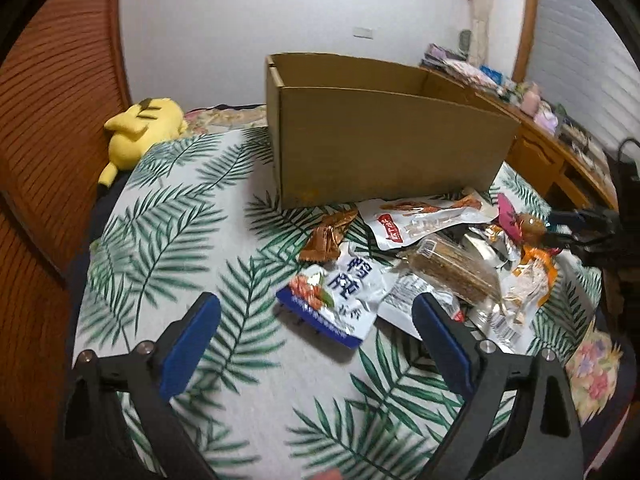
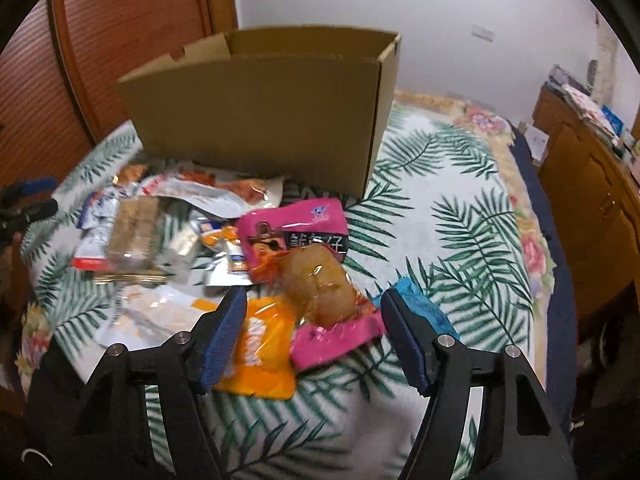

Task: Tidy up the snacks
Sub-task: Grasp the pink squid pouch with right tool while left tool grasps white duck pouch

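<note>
Hovering above a palm-leaf printed bedspread (image 1: 168, 232), both claws spread wide and empty. Left claw (image 1: 316, 332) released, low in the left wrist view, pointing at a blue-and-white foil snack packet (image 1: 340, 300) lying just ahead of its blue pads, at centre frame. Right claw (image 2: 314, 332) likewise released, straddling a pink plastic packet with a clear window showing a brown snack (image 2: 316, 276) at lower centre of the right wrist view; an orange packet (image 2: 260, 356) touching it on the left, partly under the left pad, and a crumpled blue wrapper (image 2: 420, 308) just beside the right pad. Open brown cardboard box (image 1: 384, 136) standing upright at upper centre, right behind the scattered pile of packets; inside mostly hidden, so contents impossible to tell.

Judged as the start of a pick. Best done by lowering the right claw squarely over the pink packet's near edge, keeping the orange one out of the bite, then pinching the flat sealed border rather than the bulging middle. Slippery film likely, so a firm close before lifting, then a high carry over the box wall. Left claw better kept on its own packet, well apart from the right.
</note>
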